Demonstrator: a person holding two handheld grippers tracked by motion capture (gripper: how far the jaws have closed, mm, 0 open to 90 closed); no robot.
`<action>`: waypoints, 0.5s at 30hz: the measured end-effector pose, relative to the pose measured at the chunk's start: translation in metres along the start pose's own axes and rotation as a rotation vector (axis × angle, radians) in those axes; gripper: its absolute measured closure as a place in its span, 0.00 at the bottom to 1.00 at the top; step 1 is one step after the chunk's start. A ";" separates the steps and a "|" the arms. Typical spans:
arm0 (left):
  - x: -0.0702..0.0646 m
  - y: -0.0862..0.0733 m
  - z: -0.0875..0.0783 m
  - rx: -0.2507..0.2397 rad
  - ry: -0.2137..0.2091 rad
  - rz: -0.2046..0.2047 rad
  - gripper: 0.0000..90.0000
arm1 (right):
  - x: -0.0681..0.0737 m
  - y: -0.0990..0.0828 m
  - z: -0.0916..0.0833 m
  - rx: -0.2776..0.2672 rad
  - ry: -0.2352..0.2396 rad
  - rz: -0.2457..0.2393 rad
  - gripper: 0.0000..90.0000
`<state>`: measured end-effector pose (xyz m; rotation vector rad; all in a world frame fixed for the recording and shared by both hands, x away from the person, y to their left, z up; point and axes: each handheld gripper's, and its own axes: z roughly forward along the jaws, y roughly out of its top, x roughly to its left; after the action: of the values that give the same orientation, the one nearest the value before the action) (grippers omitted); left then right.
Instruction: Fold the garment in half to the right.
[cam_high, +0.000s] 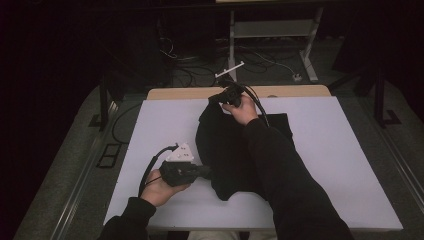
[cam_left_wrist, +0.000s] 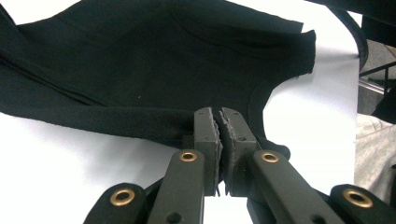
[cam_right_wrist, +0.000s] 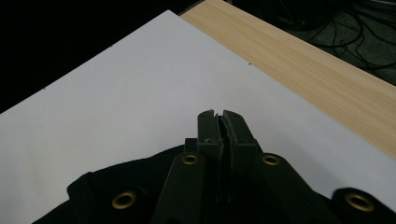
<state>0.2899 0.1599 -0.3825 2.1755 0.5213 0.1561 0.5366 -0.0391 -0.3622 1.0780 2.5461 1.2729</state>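
High view: the right arm is stretched across the black garment (cam_high: 225, 150), right tongs (cam_high: 216, 98) clamped on its far edge. The left tongs (cam_high: 209, 172) are held level and pinched on its near edge above the desk (cam_high: 150, 130).

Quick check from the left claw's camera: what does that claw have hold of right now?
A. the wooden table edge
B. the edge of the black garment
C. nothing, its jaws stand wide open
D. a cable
B: in the left gripper view the left claw has its jaws pressed together on the near edge of the black garment, which lies on the white board.
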 end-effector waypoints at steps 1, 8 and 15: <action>-0.001 0.001 0.001 -0.006 0.000 -0.006 0.94 | -0.001 0.000 -0.002 -0.004 -0.001 0.003 0.95; -0.004 0.011 0.005 -0.015 -0.012 0.010 0.94 | -0.006 -0.002 -0.015 -0.024 -0.010 0.015 0.95; -0.008 0.018 0.011 -0.013 -0.028 0.021 0.94 | -0.013 -0.005 -0.028 -0.041 -0.020 0.021 0.95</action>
<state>0.2910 0.1391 -0.3747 2.1679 0.4800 0.1395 0.5328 -0.0684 -0.3509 1.1064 2.4894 1.3065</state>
